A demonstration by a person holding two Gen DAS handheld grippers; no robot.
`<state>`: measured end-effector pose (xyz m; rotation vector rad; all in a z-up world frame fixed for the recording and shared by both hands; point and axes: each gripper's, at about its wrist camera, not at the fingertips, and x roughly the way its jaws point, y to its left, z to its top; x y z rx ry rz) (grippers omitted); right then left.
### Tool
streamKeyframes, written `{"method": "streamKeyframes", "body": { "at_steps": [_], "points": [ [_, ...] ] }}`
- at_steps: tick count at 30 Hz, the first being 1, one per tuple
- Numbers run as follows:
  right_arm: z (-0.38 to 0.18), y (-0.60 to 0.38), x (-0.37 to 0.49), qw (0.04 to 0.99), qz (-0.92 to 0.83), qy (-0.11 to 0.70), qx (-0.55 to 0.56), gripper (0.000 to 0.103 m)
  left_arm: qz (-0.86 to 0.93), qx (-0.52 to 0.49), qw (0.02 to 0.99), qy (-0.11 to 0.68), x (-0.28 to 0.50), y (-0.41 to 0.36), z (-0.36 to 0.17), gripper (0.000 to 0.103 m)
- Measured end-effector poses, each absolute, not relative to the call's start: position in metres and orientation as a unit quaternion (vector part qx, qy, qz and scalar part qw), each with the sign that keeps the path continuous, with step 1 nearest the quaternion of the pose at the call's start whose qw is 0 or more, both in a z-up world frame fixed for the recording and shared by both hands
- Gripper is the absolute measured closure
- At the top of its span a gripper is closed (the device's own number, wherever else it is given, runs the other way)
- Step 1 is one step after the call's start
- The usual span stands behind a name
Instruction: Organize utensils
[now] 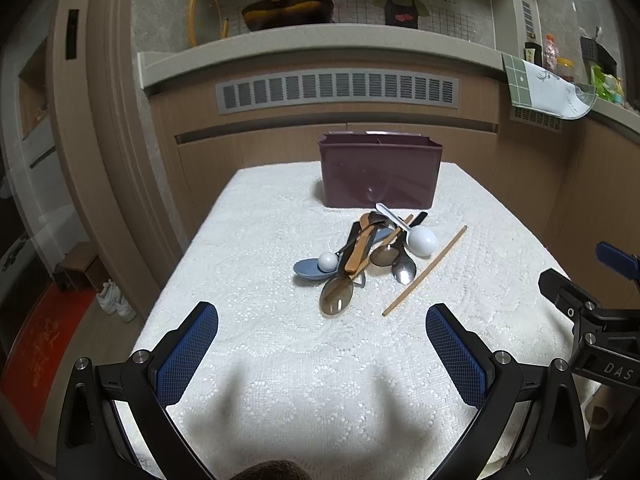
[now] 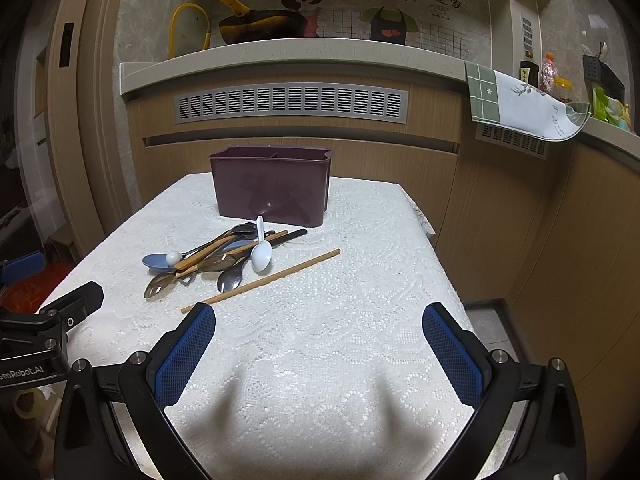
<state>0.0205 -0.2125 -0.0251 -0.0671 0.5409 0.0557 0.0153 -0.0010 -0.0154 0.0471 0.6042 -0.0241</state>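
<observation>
- Left wrist view: the left tool (image 1: 322, 354) hovers over the near part of the counter (image 1: 248, 248), its blue fingers (image 1: 188, 354) spread wide with nothing between them. By my reading it is staged for a first pick, since no utensil is in hand.
- The utensil pile (image 1: 360, 256) lies ahead of this tool and a little to its right, well apart from the fingertips. It is a loose heap: a blue spoon (image 1: 306, 270) with a white ball-ended piece resting on its bowl, a wooden-handled piece, several metal spoons (image 1: 404, 268) and a white spoon (image 1: 420, 240) crossing one another.
- A single chopstick (image 1: 425, 271) lies apart on the pile's right side, slanting toward the tool; being free of the heap, it looks the easiest thing to take.
- The purple holder (image 1: 380, 174) stands upright beyond the pile, near the far edge. A divider seems to show at its rim, and nothing pokes out above it, so sorting appears not yet begun.
- Right wrist view: the right tool (image 2: 319, 354) is likewise spread and holds nothing, low over the lace cloth.
- Here the pile lies ahead and to the left, and the chopstick's near end sits just beyond the left fingertip (image 2: 202, 316); I cannot tell whether they touch.
- The holder stands farther back, left of centre, its opening facing up to take utensils dropped in upright.
</observation>
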Motion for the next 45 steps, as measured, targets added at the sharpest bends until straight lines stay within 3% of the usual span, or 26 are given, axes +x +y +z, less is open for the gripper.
{"method": "streamKeyframes", "body": {
  "at_steps": [14, 27, 29, 31, 37, 44, 45],
  "points": [
    [-0.036, -0.199, 0.103, 0.938, 0.042, 0.331, -0.087, 0.0, -0.015, -0.014, 0.943, 0.332, 0.096, 0.033, -0.024, 0.0],
    [-0.059, -0.19, 0.175, 0.911, 0.092, 0.397, -0.068, 0.0, -0.031, -0.03, 0.927, 0.373, 0.159, 0.059, -0.041, 0.0],
    [-0.059, -0.182, 0.179, 0.91, 0.102, 0.394, -0.074, 0.006, -0.034, -0.014, 0.92, 0.389, 0.161, 0.058, -0.05, 0.0],
    [-0.06, -0.173, 0.184, 0.904, 0.127, 0.401, -0.078, 0.029, -0.045, -0.006, 0.914, 0.404, 0.16, 0.055, -0.057, 0.0],
    [-0.074, -0.152, 0.204, 0.885, 0.165, 0.428, -0.076, 0.061, -0.047, -0.023, 0.914, 0.402, 0.154, 0.059, -0.063, 0.0],
    [-0.08, -0.145, 0.223, 0.882, 0.167, 0.435, -0.072, 0.062, -0.076, -0.032, 0.913, 0.401, 0.151, 0.053, -0.06, 0.001],
    [-0.079, -0.146, 0.225, 0.882, 0.166, 0.435, -0.07, 0.062, -0.087, -0.035, 0.912, 0.398, 0.15, 0.051, -0.057, 0.006]
  ]
}}
